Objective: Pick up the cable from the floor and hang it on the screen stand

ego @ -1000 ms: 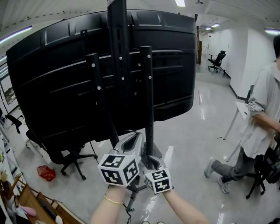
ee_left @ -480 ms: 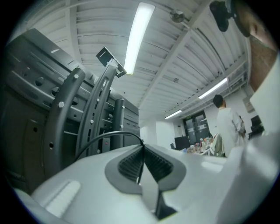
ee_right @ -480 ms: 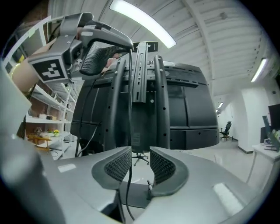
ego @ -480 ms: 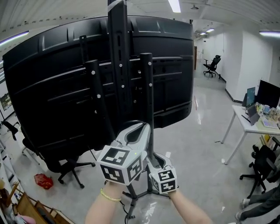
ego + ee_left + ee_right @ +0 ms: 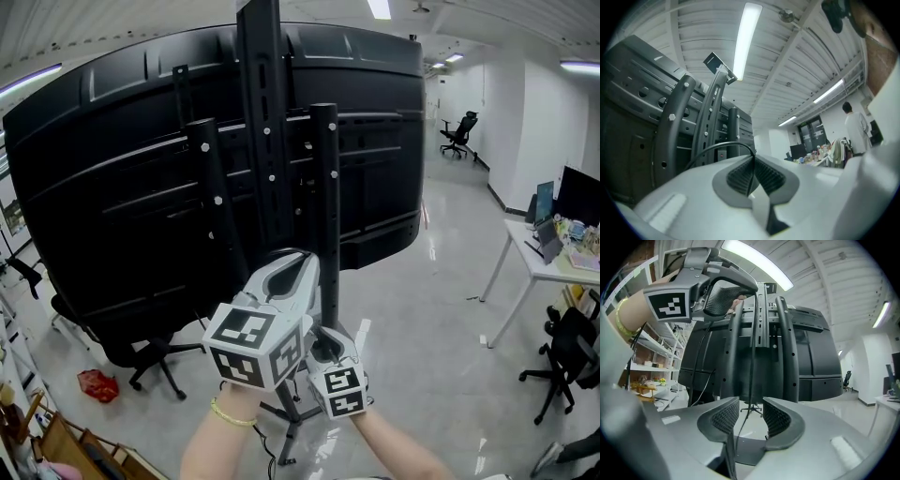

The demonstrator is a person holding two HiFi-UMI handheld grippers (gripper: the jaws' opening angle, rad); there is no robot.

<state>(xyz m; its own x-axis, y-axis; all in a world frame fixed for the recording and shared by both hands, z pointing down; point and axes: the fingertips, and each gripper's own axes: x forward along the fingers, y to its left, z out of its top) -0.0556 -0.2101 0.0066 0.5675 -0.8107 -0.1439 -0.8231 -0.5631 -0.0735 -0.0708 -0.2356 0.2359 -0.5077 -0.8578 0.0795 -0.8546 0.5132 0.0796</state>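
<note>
Bright office, polished floor, the back of a large screen [image 5: 112,187]. My left hand-held gripper [image 5: 751,172] is clamped on the thin black cable [image 5: 719,147], raised beside the screen stand [image 5: 265,141]. My right hand-held gripper [image 5: 750,418] is opening, with the cable hanging loose between its jaws. The cable looks light, limp and probably slippery, so it is best pinched firmly, leaving slack to drape.

The left gripper [image 5: 302,261] is lifted high and tilted upward on a bare left forearm [image 5: 217,445] with a thin bracelet [image 5: 228,413] at the wrist, its jaws pinched tight on a thin black cable [image 5: 717,147]. The right gripper [image 5: 322,345], on the right forearm [image 5: 398,448], sits just below and to the right of it. Its jaws are opening, and the cable hangs loose between the pads.
</note>
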